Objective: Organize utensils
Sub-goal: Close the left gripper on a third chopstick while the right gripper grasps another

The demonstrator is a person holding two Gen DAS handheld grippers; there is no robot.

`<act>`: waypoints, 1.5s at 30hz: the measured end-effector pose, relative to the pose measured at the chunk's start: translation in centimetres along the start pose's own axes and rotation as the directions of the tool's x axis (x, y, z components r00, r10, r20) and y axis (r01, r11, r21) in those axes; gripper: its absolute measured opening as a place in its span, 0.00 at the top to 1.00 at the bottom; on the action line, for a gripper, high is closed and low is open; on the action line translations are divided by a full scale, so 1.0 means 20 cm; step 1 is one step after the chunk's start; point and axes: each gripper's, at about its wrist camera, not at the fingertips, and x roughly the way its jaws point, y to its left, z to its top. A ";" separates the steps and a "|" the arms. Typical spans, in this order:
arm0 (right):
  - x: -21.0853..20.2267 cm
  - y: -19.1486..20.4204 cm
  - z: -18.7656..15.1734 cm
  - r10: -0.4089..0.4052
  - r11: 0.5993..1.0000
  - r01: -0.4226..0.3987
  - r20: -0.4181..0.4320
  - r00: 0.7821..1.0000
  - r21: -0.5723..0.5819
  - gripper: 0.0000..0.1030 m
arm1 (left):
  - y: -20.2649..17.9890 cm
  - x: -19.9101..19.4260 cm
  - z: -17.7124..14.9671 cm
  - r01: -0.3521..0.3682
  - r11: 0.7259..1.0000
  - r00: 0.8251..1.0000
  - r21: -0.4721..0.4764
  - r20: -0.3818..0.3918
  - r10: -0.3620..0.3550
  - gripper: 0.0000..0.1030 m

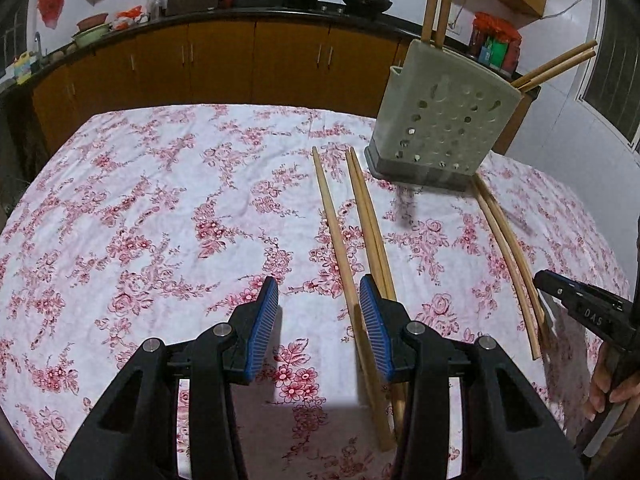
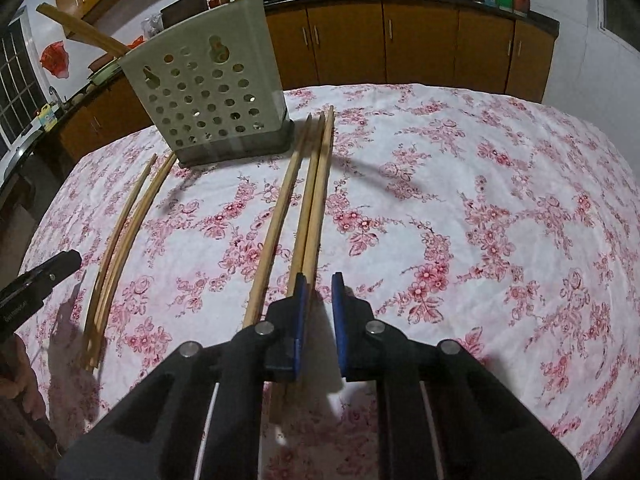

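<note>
A grey perforated utensil holder (image 1: pixel 440 120) (image 2: pixel 212 100) stands on the floral tablecloth with several wooden chopsticks sticking out of it. Loose wooden chopsticks lie on the cloth in two groups. In the left wrist view one group (image 1: pixel 340 240) lies by my open, empty left gripper (image 1: pixel 319 296), its right finger over them; a second pair (image 1: pixel 508 256) lies further right. In the right wrist view three chopsticks (image 2: pixel 308 208) lie just left of my open, empty right gripper (image 2: pixel 320 292), and a pair (image 2: pixel 120 236) lies at the far left.
The table is covered by a white cloth with red flowers (image 1: pixel 160 220) (image 2: pixel 480 200). Behind it run wooden kitchen cabinets (image 1: pixel 224 64) with pots on the counter. The other gripper's tip shows at each view's edge (image 1: pixel 580 304) (image 2: pixel 40 276).
</note>
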 end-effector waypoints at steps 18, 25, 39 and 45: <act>0.02 -0.12 -0.01 -0.088 0.995 0.087 0.008 0.996 0.051 0.92 | -0.05 0.05 -0.02 0.047 0.999 0.998 0.011 -0.037 -0.046 0.68; 0.01 -0.12 -0.01 -0.084 0.995 0.084 0.011 0.996 0.046 0.92 | -0.07 0.09 -0.04 0.030 0.998 0.997 0.049 -0.066 -0.027 0.78; 0.00 -0.06 -0.03 -0.093 0.996 0.093 0.028 0.995 -0.009 0.91 | -0.13 0.10 -0.05 -0.035 0.991 0.998 0.126 -0.052 0.042 0.90; 0.02 -0.09 0.02 -0.108 0.994 0.108 0.041 0.993 0.000 0.92 | -0.05 0.16 0.05 -0.075 0.991 0.995 0.110 -0.050 0.081 0.92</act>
